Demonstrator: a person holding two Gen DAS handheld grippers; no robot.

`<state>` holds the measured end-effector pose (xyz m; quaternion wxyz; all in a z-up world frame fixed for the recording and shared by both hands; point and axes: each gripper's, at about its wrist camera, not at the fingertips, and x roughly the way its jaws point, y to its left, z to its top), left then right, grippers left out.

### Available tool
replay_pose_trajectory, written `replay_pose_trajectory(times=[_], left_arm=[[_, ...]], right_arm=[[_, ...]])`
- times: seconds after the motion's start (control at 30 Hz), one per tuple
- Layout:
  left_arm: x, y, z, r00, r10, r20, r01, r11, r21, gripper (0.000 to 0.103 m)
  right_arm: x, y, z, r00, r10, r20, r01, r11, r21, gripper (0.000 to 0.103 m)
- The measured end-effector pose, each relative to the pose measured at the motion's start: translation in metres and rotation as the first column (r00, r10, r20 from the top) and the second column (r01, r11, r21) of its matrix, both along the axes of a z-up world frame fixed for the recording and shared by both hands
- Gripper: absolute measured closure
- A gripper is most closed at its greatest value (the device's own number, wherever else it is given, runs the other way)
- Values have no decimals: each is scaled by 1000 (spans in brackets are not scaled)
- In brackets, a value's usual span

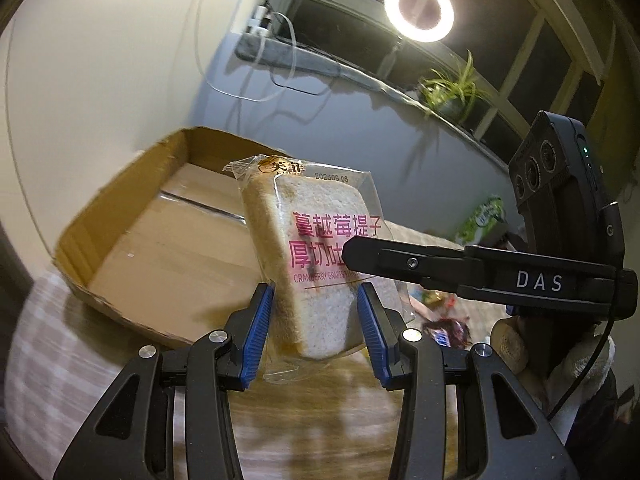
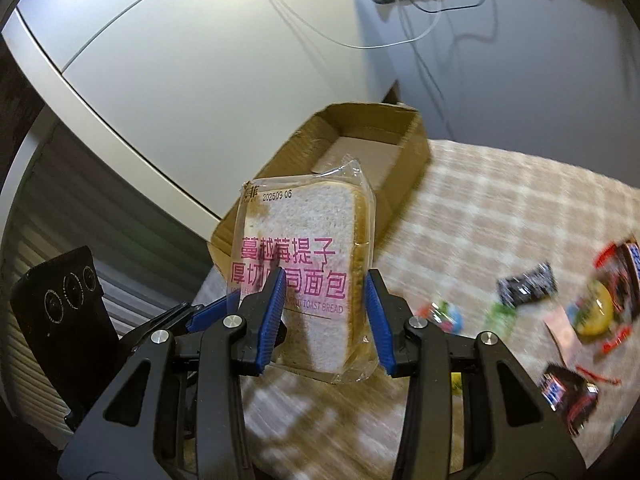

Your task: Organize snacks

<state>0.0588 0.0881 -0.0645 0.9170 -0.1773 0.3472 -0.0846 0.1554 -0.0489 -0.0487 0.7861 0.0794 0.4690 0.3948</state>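
Observation:
A wrapped slice of toast bread (image 1: 320,248) with pink lettering is held upright in the air. My left gripper (image 1: 316,312) is shut on its lower part, blue pads on both sides. My right gripper (image 2: 326,308) is shut on the same toast bread (image 2: 308,256) from the other side; its black finger (image 1: 400,262) reaches across the pack in the left wrist view. An open, empty cardboard box (image 1: 160,232) lies behind the pack on the checked tablecloth, and it also shows in the right wrist view (image 2: 360,148).
Several small wrapped snacks (image 2: 528,284) lie scattered on the checked cloth (image 2: 500,208) to the right, among them a dark bar (image 2: 568,392) and a yellow-red pack (image 2: 600,308). A white cabinet (image 2: 200,60) stands behind the box. A ring light (image 1: 419,9) and a plant (image 1: 452,88) are beyond.

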Motion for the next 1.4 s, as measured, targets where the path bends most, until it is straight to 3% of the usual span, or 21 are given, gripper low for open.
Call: replay_pose_trajectory(times=[0.6, 1.4], left_arm=[[15, 62, -9, 992, 121, -28, -121, 993, 8, 61], [14, 65, -4, 987, 158, -28, -157, 987, 43, 63]], right_arm=[[32, 90, -13, 995, 104, -4, -104, 994, -31, 61], [40, 89, -21, 997, 72, 6, -72, 996, -52, 58]])
